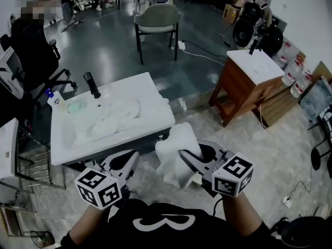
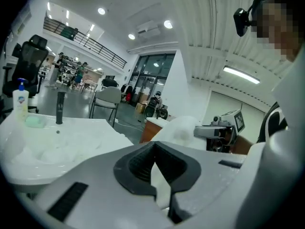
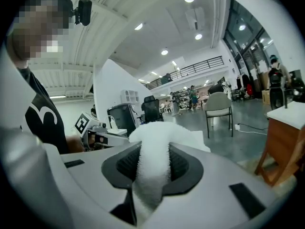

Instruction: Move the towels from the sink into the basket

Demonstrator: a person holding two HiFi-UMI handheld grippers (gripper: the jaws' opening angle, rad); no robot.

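Observation:
The white sink (image 1: pixel 158 108) stands ahead on the left, with a heap of white towels (image 1: pixel 109 121) lying in its basin. My right gripper (image 1: pixel 191 153) is shut on a white towel (image 1: pixel 175 162), held up in the air off the sink's near right corner. In the right gripper view the towel (image 3: pixel 152 144) bulges up between the pads. My left gripper (image 1: pixel 132 158) hangs just left of that towel with its jaw tips together and nothing visibly held. The left gripper view shows its own shut jaws (image 2: pixel 152 149), with the sink (image 2: pixel 71 142) beyond them on the left.
A black faucet (image 1: pixel 92 84), a soap bottle (image 1: pixel 52 98) and a green sponge (image 1: pixel 77 107) sit on the sink's far side. A wooden side table (image 1: pixel 249 82) stands to the right, a chair (image 1: pixel 155 22) beyond. A metal rack (image 1: pixel 31 162) is left of the sink.

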